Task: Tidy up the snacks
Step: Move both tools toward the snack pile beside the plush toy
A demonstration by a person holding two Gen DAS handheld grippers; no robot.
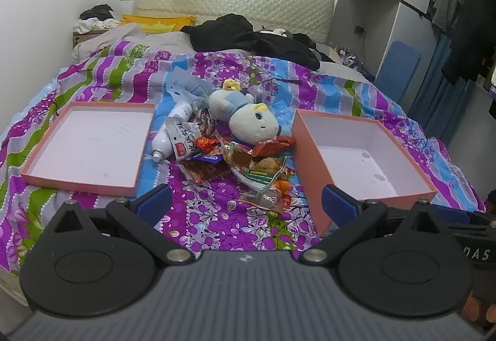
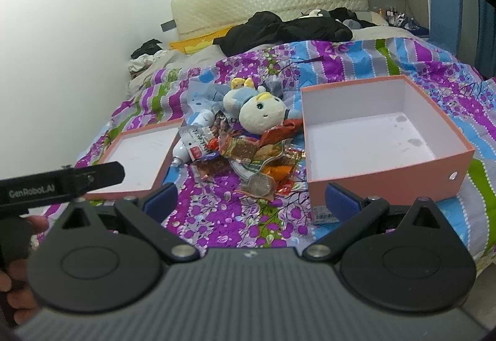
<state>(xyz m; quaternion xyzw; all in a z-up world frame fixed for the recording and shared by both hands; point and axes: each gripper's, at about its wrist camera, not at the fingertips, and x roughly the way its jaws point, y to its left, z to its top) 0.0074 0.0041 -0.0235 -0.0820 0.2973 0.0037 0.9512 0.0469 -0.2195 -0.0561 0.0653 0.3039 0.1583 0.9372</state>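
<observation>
A heap of snack packets [image 1: 245, 161] [image 2: 248, 158] lies mid-bed, between a shallow pink lid [image 1: 90, 142] [image 2: 139, 158] on the left and a deeper pink box [image 1: 365, 161] [image 2: 381, 136] on the right, both with nothing inside. A plush doll [image 1: 248, 114] [image 2: 257, 109] and a white bottle [image 1: 169, 136] [image 2: 193, 136] rest against the heap. My left gripper [image 1: 246, 201] hangs open, short of the packets. My right gripper [image 2: 251, 201] is open too, nothing between its blue pads. The left gripper's body [image 2: 59, 184] shows at the right wrist view's left edge, held by a hand.
The bed wears a purple, blue and green floral cover [image 1: 217, 217] [image 2: 223, 210]. Black clothes [image 1: 248, 37] [image 2: 285, 29] and a yellow pillow [image 1: 158, 23] lie by the quilted headboard [image 1: 235, 2]. A wardrobe and hanging clothes [image 1: 465, 24] stand to the right.
</observation>
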